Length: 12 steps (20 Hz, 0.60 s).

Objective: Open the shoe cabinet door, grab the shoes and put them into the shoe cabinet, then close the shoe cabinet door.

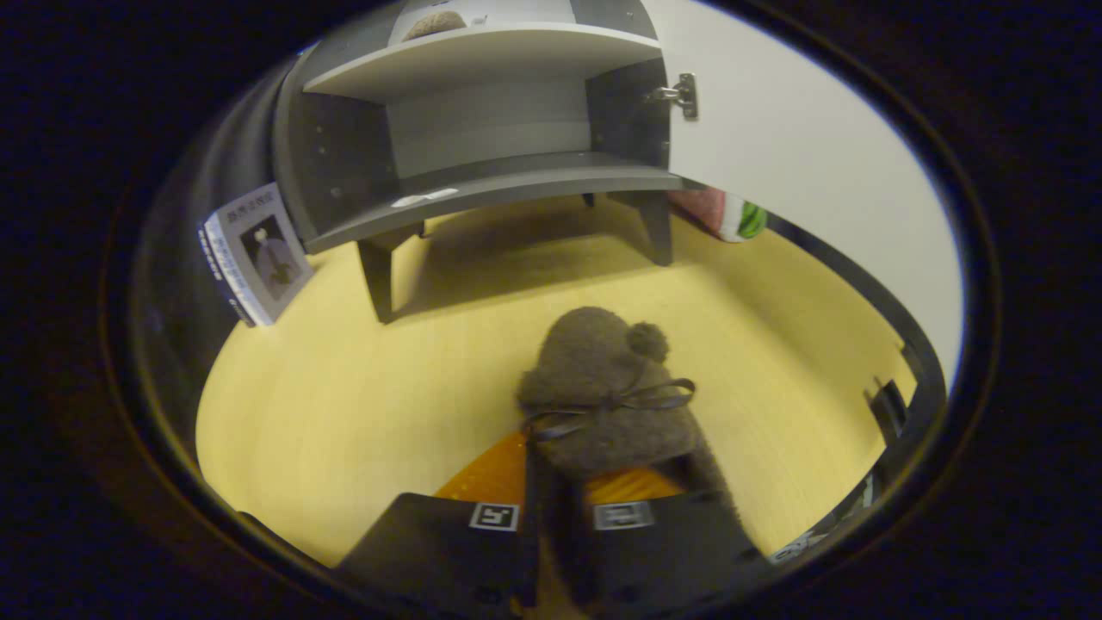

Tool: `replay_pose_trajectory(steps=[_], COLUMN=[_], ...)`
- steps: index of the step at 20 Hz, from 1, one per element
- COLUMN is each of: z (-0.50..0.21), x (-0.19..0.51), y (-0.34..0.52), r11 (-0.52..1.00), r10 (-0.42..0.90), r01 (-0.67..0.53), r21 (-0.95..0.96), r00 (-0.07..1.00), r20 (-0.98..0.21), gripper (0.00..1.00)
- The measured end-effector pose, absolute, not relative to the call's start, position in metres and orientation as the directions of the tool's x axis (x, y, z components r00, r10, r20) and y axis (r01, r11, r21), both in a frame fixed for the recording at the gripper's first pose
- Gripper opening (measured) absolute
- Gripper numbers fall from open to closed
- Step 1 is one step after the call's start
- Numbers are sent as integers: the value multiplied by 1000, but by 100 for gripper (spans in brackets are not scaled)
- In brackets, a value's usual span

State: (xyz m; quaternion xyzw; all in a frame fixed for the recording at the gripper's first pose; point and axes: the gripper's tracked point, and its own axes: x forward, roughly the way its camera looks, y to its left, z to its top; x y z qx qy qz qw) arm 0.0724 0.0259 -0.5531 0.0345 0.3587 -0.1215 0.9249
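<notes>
Gripper-mounted fisheye, low above floor [344, 413], facing open shoe cabinet [482, 129] ahead, slipper [603, 396] close at jaws.

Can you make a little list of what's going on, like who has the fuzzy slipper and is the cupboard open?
slipper: fuzzy slipper with a ribbon bow, between the fingers
gripper: gripper shut on the slipper, above the floor
cabinet: shoe cabinet beyond the fingers
door: cabinet door swung open
lower shelf: bare
upper shelf: another fuzzy thing

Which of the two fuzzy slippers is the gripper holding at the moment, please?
The brown slipper with the ribbon bow, clamped between the gripper fingers over the floor. The other slipper already sits on the cabinet upper shelf, far beyond.
</notes>
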Motion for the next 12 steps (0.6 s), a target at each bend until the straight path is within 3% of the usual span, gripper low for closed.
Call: replay_pose_trajectory(steps=[1,3,5,12], z=[-557,-561,-559,-533], x=[73,75,75,73], y=[24,24,24,25], r11=[968,969,970,975], r10=[-199,-199,-197,-202], r01=[249,246,241,211], r21=[-24,-27,-30,-64], r00=[711,707,710,738], r20=[-675,-678,-676,-644], gripper=[11,11,5,3])
